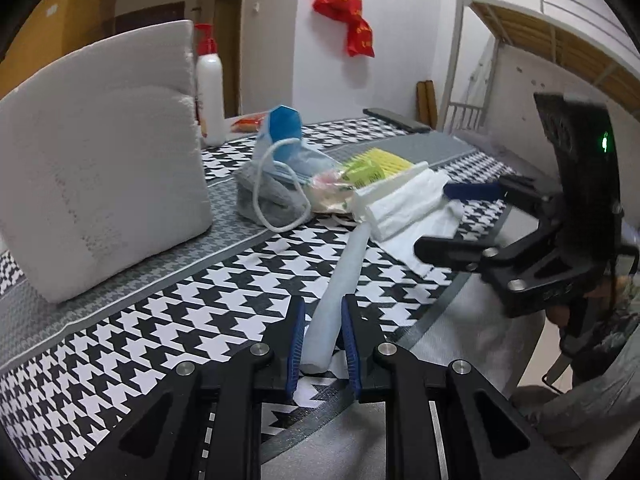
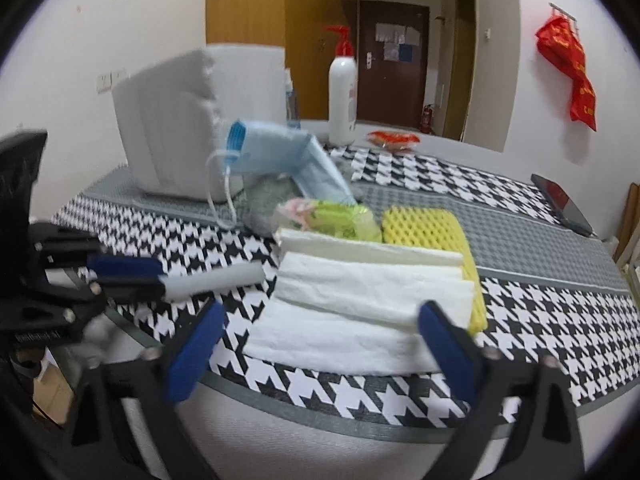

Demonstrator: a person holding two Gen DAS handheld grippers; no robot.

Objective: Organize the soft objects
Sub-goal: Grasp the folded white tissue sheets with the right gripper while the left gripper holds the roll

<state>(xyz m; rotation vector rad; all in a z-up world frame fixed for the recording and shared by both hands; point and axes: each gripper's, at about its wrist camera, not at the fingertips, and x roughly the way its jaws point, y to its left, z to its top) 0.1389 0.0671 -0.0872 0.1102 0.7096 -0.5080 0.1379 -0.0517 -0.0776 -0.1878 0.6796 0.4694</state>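
We see a bench [image 2: 560, 320] in houndstooth cloth. At its far left stands a big foam block [image 1: 100, 168]. Mid-bench sits a pile: mask [image 2: 280, 152], grey cloth [image 1: 264, 196], wipes pack [image 2: 336, 220], yellow mesh sponge [image 2: 432, 228].

Nearest the right tool [image 2: 320, 344] lies the folded white cloth stack [image 2: 368, 304], its long axis crosswise to the tool, dead ahead and partly between the wide blue pads [image 2: 196, 348], which do not touch it. We judge the right tool is nearer this stack, so the coming grab turns on straddling its short width.

The left tool [image 1: 322, 344] is narrow, clamped on the near end of a white foam roll [image 1: 340, 292]. The roll runs away from the tool toward the stack, lying on the bench.
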